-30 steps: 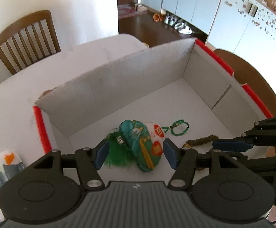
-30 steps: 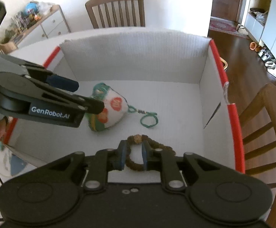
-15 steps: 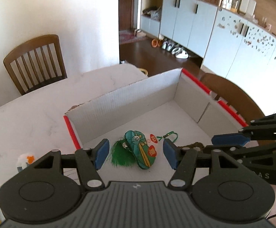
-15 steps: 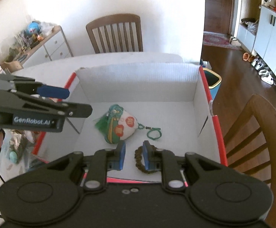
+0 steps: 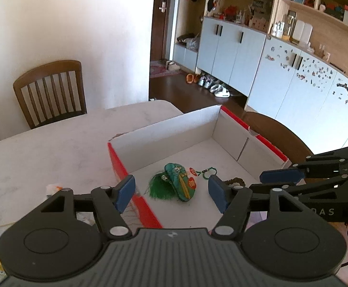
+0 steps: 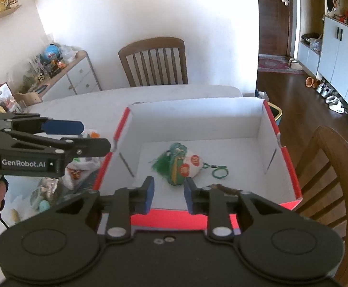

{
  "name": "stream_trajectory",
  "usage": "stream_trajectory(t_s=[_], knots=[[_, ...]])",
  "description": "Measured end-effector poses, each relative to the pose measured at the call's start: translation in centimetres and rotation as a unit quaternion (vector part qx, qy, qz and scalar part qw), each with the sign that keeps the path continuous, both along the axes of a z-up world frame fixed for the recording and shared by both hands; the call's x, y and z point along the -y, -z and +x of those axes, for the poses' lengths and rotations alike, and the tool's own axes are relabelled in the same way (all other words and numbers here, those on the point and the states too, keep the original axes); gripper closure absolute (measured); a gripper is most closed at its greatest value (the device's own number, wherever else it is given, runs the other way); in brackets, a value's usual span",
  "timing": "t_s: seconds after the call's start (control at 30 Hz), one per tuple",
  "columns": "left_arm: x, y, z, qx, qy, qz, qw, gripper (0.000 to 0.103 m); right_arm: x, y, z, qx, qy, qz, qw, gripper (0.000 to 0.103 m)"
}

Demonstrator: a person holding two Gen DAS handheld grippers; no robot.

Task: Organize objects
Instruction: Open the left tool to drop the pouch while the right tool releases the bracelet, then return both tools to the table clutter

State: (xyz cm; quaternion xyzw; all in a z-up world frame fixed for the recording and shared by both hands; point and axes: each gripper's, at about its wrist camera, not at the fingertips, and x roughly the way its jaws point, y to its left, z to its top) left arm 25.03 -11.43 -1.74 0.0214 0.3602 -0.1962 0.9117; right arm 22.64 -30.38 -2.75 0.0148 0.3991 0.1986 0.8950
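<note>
White cardboard, edged in red, makes up the open box (image 6: 267, 129) that holds everything sorted so far: a green-and-white stuffed charm (image 6: 182, 165) with a green tassel lies near the middle of the box floor, a green cord loop (image 6: 219, 172) trails off its right side, and a brown beaded bracelet (image 5: 233, 181) sits by the box's near wall. Both grippers hang above the near edge of the box, empty. The left gripper (image 5: 171, 192) has its blue pads spread wide; the right gripper (image 6: 168, 195) has its pads apart too, though more narrowly, with nothing between them. A clutter of small packets (image 6: 78, 167) waits on the table just outside the box's left wall, under the left gripper, so that hand looks nearer to whatever goes in next. The charm's long axis runs roughly from the box's far wall toward its near wall.
</note>
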Motion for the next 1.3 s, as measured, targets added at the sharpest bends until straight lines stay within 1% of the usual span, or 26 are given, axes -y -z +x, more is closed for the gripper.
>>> stream_trajectory(t_s=[0.03,0.1,0.13,0.17,0.2,0.27,0.3,0.33,0.57,0.63,0.7,0.83,0.9,1.0,1.2,1.3], knots=[[-0.5,-0.1,-0.4,0.003,-0.001,-0.003,1.0000,0.035,-0.4,-0.1,-0.4,0.003,0.001,0.001,1.000,0.072],[-1.4,-0.3,-1.0,0.008,-0.003,-0.008,0.9999,0.035,-1.0,-0.4,-1.2,0.010,0.005,0.002,1.000,0.064],[-1.9,-0.4,-1.4,0.009,-0.005,-0.009,0.9999,0.035,-1.3,-0.5,-1.5,0.012,0.006,0.004,1.000,0.061],[-2.4,-0.5,-1.7,0.011,-0.005,-0.012,0.9999,0.034,-1.5,-0.6,-1.8,0.014,0.006,0.007,1.000,0.055],[-2.9,-0.6,-2.0,0.012,-0.006,-0.014,0.9998,0.031,-1.9,-0.7,-2.2,0.016,0.008,0.011,1.000,0.048],[-4.0,-0.7,-2.8,0.019,-0.009,-0.017,0.9996,0.024,-2.6,-0.8,-2.9,0.022,0.011,0.011,1.000,0.042],[-4.6,-0.8,-3.2,0.021,-0.011,-0.018,0.9995,0.024,-3.0,-0.9,-3.2,0.025,0.012,0.010,1.000,0.041],[-5.1,-0.8,-3.6,0.022,-0.014,-0.020,0.9995,0.024,-3.5,-0.9,-3.6,0.026,0.012,0.011,1.000,0.040],[-9.2,-1.1,-5.6,0.022,-0.040,-0.037,0.9983,0.022,-6.0,-1.3,-5.7,0.037,0.020,0.022,0.999,0.020],[-10.4,-1.0,-6.2,0.024,-0.045,-0.039,0.9979,0.022,-6.8,-1.4,-6.3,0.040,0.024,0.024,0.999,0.016],[-11.6,-0.8,-7.0,0.023,-0.053,-0.042,0.9974,0.022,-7.7,-1.4,-6.9,0.043,0.025,0.022,0.999,0.009],[-14.7,-0.3,-8.3,0.018,-0.070,-0.047,0.9963,0.016,-9.5,-1.1,-7.9,0.046,0.021,0.011,0.999,0.006],[-16.5,-0.1,-8.9,0.017,-0.076,-0.048,0.9958,0.008,-10.5,-0.9,-8.3,0.042,0.017,0.012,0.999,0.006],[-18.8,0.0,-10.0,0.025,-0.088,-0.040,0.9950,0.002,-11.8,-0.7,-8.8,0.036,0.014,0.014,0.999,0.006],[-23.5,0.4,-12.2,0.040,-0.109,-0.036,0.9926,0.000,-14.1,-0.3,-9.8,0.029,0.009,0.018,0.999,0.006],[-26.1,0.8,-13.4,0.037,-0.122,-0.040,0.9911,0.000,-15.1,0.1,-10.1,0.023,0.007,0.021,0.999,0.006]])
